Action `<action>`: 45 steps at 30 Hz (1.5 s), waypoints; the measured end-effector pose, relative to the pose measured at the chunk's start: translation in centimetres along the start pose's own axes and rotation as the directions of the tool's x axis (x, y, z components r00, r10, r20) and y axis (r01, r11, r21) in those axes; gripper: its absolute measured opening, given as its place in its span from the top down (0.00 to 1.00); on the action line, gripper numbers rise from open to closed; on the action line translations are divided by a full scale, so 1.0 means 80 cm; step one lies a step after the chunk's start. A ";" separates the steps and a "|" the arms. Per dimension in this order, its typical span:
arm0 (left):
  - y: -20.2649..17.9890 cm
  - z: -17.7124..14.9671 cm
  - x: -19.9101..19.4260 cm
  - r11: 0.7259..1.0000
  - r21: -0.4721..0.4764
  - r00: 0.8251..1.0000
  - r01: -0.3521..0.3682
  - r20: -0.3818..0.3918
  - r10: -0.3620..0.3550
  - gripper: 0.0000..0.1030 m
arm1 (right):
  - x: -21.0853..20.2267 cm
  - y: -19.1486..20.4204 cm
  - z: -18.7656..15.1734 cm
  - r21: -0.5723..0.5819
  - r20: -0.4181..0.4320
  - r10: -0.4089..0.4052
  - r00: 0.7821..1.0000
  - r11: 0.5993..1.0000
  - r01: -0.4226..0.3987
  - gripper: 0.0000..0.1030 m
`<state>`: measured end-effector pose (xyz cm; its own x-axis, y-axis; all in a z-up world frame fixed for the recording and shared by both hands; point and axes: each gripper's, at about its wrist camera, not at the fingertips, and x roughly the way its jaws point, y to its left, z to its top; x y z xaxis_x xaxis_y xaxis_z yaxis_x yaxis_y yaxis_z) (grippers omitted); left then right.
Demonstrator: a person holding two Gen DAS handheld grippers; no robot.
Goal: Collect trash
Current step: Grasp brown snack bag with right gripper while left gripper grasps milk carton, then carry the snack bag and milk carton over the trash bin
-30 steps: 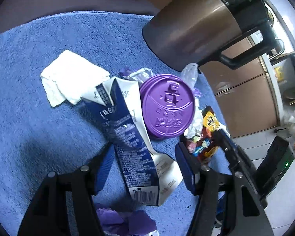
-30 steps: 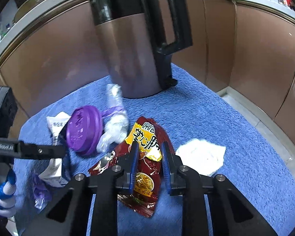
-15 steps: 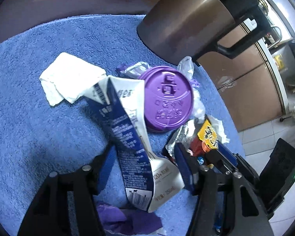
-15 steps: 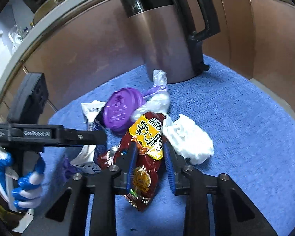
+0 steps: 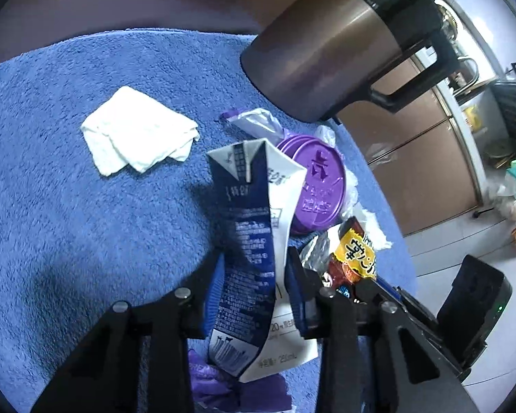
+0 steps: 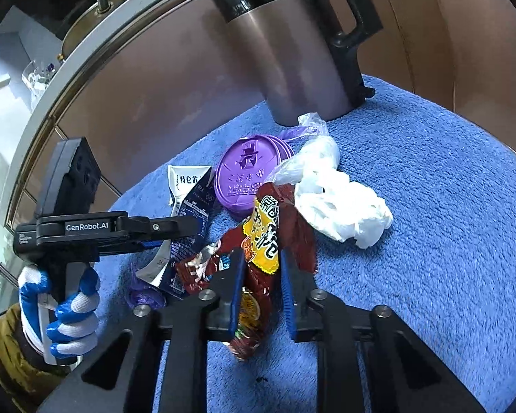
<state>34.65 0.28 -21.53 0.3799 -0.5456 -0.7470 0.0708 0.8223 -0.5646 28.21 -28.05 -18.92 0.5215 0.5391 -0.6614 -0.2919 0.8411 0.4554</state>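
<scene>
Jaws on both sides pinching flimsy trash, left gripper (image 5: 254,285) on the flattened milk carton (image 5: 251,241), right gripper (image 6: 259,285) on the snack wrapper (image 6: 261,241), and either could slide free when lifted.

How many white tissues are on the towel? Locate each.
2. One folded tissue, left of the milk carton; one crumpled tissue, beside the snack wrapper. Others may be hidden.

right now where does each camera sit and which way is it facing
Left wrist: on the left gripper, looking along its fingers at the milk carton on the blue towel; only its fingers show.
Right wrist: on the right gripper, facing the red snack wrapper; the left gripper and gloved hand show.
Shared: carton, wrapper, purple lid, kettle.
</scene>
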 end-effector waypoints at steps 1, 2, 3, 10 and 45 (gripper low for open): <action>0.002 -0.004 -0.004 1.000 -0.003 1.000 0.016 0.003 -0.016 0.69 | -0.003 0.003 -0.003 0.000 0.008 -0.005 1.000 1.000 0.005 0.83; 0.004 -0.008 -0.008 0.999 -0.010 0.999 0.036 0.007 -0.036 0.69 | -0.006 0.005 -0.004 0.000 0.014 -0.008 1.000 1.000 0.008 0.84; 0.006 -0.012 -0.013 0.998 -0.017 0.999 0.053 0.011 -0.053 0.69 | -0.009 0.007 -0.006 0.000 0.020 -0.012 1.000 1.000 0.012 0.84; 0.000 -0.028 -0.073 0.990 -0.011 0.987 0.139 0.089 -0.137 0.69 | -0.052 0.036 -0.015 -0.007 0.098 -0.045 0.994 0.999 0.046 0.85; -0.342 -0.235 -0.130 0.821 0.440 0.929 0.365 -0.115 -0.351 0.69 | -0.488 -0.018 -0.293 0.496 0.479 -0.542 0.691 0.816 0.296 0.85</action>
<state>11.40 -19.59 -4.89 0.2225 -0.8145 -0.5358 0.6024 0.5470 -0.5813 -10.52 -49.28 -7.79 0.9025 -0.1045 -0.4179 0.3136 0.8244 0.4711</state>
